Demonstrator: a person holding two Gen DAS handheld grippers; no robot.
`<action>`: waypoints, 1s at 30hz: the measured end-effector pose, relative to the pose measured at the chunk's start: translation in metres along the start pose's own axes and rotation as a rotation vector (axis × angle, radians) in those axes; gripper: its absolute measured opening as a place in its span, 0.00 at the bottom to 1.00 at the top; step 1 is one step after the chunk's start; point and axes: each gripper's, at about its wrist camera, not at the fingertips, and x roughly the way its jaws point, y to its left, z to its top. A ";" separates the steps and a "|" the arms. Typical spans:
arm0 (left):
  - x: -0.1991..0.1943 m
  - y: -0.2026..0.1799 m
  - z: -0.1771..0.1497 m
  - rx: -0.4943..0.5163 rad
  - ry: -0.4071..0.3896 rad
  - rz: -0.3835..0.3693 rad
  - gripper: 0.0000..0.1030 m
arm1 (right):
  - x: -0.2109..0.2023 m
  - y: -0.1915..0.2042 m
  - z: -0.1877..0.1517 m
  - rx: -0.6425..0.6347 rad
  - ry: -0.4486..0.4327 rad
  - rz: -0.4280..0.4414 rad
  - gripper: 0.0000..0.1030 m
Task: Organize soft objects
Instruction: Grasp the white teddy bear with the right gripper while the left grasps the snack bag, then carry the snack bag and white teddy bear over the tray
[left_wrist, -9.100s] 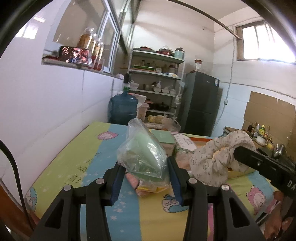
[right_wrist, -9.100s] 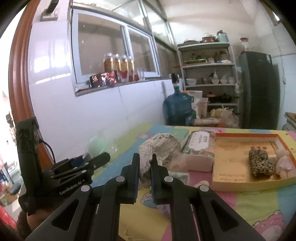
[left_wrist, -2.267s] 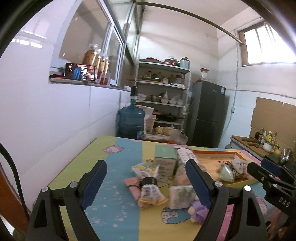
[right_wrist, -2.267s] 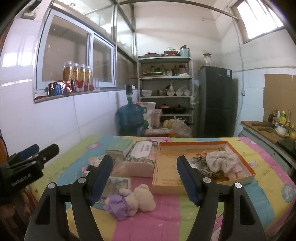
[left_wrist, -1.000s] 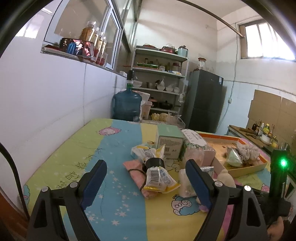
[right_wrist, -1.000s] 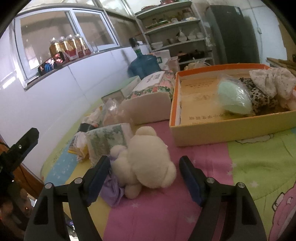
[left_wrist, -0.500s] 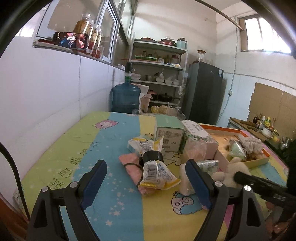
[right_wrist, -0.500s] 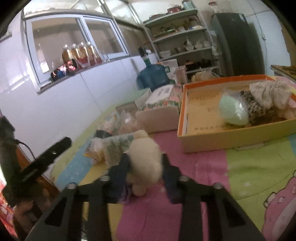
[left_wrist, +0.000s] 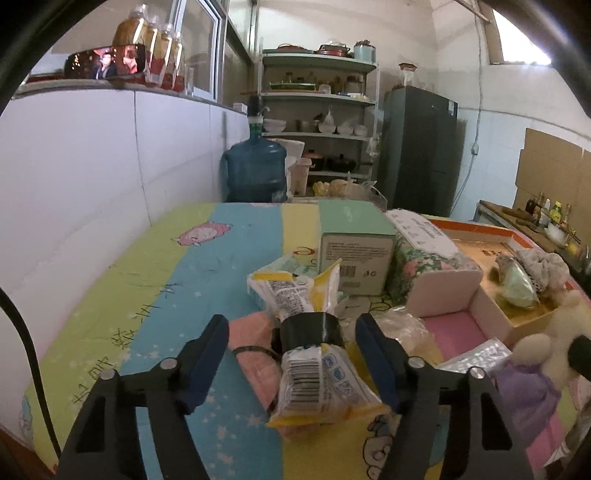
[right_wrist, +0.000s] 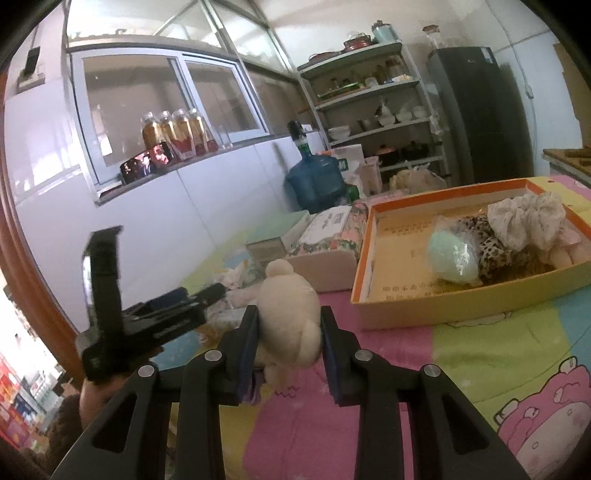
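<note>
Cream plush, the teddy bear (right_wrist: 290, 317) sits low centre in the right wrist view, clamped by our right hand-held gripper (right_wrist: 290, 334). We judge it light and squashy, so holding the body suits it. At right lies the orange tray (right_wrist: 461, 299). Our left hand-held gripper (left_wrist: 291, 354) gapes around a snack packet (left_wrist: 317, 384), holding nothing.

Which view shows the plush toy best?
Right wrist: the plush toy sits centred and large, squeezed between the right gripper fingers. Left wrist catches only part of it at the right edge, distorted, its purple part nearer the lens.
</note>
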 end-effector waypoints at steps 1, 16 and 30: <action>0.002 -0.001 0.001 -0.002 0.005 0.002 0.66 | 0.000 0.000 0.000 0.001 0.001 0.000 0.32; 0.020 0.003 -0.001 -0.037 0.076 -0.090 0.42 | 0.010 -0.014 -0.002 0.048 0.026 0.017 0.32; -0.015 0.009 0.001 -0.069 0.003 -0.055 0.42 | 0.004 -0.012 0.005 0.037 -0.009 0.006 0.32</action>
